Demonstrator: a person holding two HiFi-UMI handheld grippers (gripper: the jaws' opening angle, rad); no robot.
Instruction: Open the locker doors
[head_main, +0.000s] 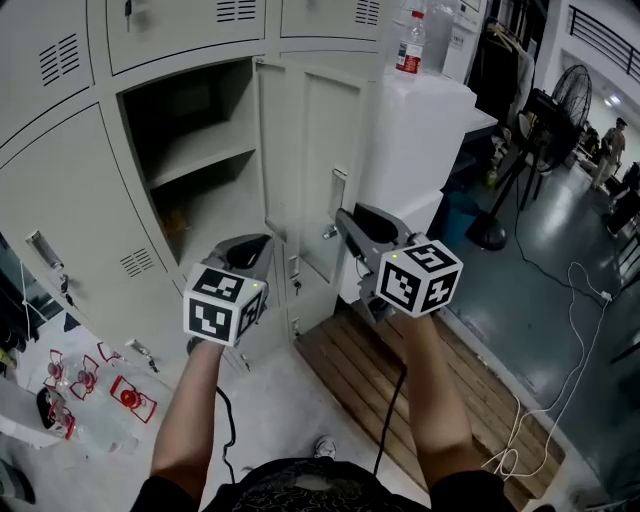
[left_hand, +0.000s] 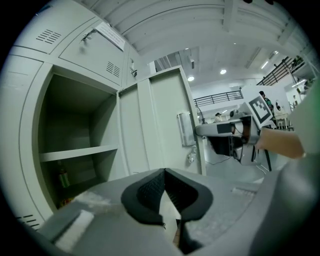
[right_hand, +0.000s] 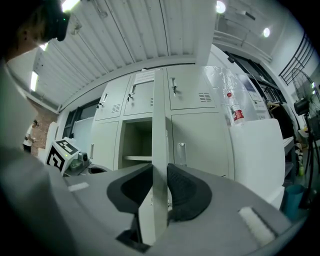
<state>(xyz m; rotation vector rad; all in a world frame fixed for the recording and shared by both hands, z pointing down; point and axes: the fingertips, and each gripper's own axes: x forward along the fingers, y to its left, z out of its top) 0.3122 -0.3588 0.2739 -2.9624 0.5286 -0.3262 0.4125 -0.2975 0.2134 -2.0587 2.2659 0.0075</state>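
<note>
The grey locker door (head_main: 310, 160) stands swung outward, showing an open compartment (head_main: 195, 150) with a shelf. My right gripper (head_main: 340, 215) reaches level to the door's free edge near its handle. In the right gripper view the door edge (right_hand: 159, 125) runs straight between the two pads, and the right gripper (right_hand: 160, 175) is shut on it. My left gripper (head_main: 255, 245) hangs lower left of the door, in front of the opening, touching nothing. The left gripper (left_hand: 164, 172) is shut with nothing between its pads; the door (left_hand: 160, 120) and the right gripper (left_hand: 200, 131) show beyond.
A white cabinet (head_main: 420, 130) with a water bottle (head_main: 409, 45) on top stands right behind the door. A wooden pallet (head_main: 370, 370) lies below it. Shut lockers (head_main: 70, 230) flank the left. Red objects (head_main: 128, 398) lie on the floor, cables (head_main: 560, 350) and a fan (head_main: 565, 100) at right.
</note>
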